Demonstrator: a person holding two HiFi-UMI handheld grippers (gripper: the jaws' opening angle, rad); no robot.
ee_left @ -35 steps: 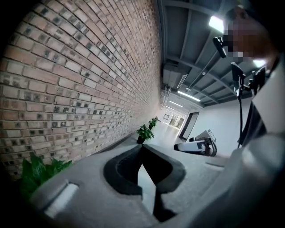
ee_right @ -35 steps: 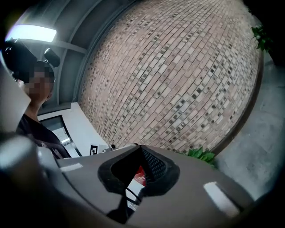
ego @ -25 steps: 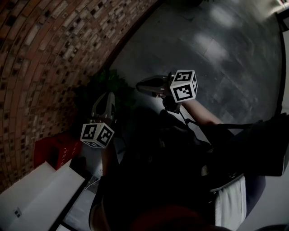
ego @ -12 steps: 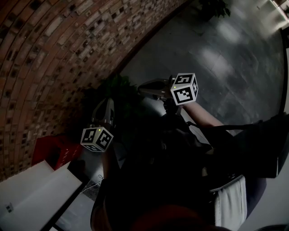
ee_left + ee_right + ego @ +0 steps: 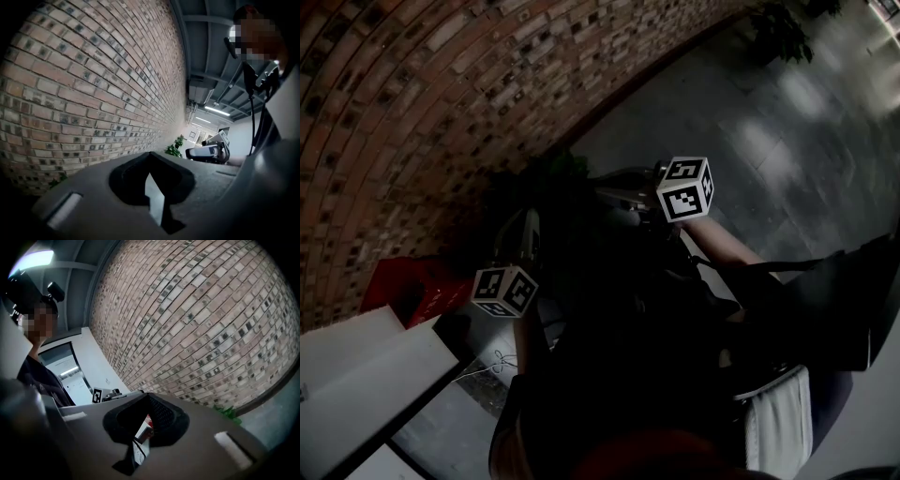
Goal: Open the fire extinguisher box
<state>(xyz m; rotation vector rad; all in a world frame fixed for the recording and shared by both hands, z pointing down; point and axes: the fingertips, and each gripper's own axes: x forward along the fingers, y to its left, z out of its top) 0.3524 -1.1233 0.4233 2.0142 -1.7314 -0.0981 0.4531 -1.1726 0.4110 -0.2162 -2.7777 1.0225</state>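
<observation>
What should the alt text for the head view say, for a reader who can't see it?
Dim downward view: a person holds the left gripper and right gripper, each bearing a marker cube, out towards a brick wall. A red box sits at the wall's foot, lower left, beside a white surface. A dark plant stands just ahead.

Left of the left claw (image 5: 528, 220), the red box (image 5: 408, 286) is partly hidden behind a white ledge (image 5: 366, 361). Just beyond the right claw (image 5: 602, 187), the plant (image 5: 553, 178) is too dark to make out in detail.
</observation>
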